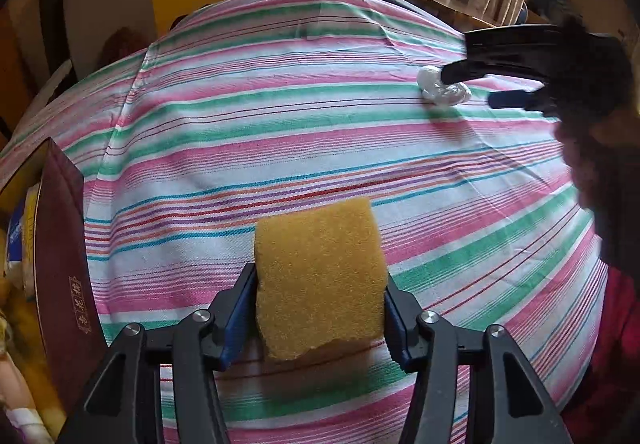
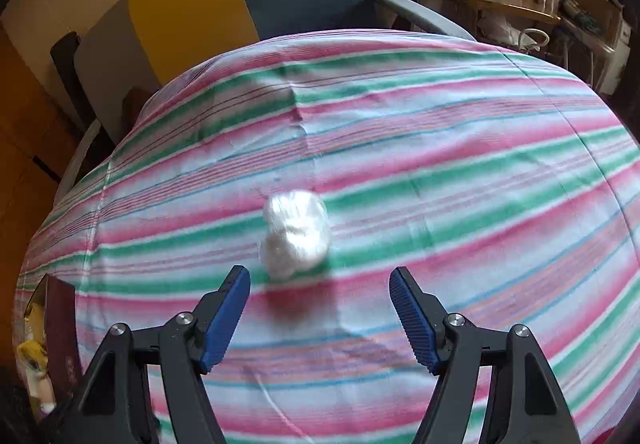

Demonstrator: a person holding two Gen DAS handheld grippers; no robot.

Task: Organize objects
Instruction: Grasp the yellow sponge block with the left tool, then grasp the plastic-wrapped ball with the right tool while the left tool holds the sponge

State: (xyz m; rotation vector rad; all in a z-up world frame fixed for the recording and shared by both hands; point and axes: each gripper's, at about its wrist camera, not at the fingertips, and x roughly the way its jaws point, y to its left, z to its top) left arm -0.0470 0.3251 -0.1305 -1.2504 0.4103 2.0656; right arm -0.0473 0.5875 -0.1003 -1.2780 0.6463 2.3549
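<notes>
Carrying the yellow sponge (image 1: 320,280) clamped between its pads, the left gripper (image 1: 320,308) heads for the maroon box (image 1: 64,264). The right gripper (image 2: 320,308), jaws open and empty, hovers short of the white wad (image 2: 296,234), seemingly crumpled plastic, which lies just ahead of its tips; it must advance and close.

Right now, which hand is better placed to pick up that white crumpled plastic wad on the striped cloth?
Right. The right gripper has open, empty jaws with the white plastic wad just ahead of them. The left gripper is already clamped on the yellow sponge.
</notes>
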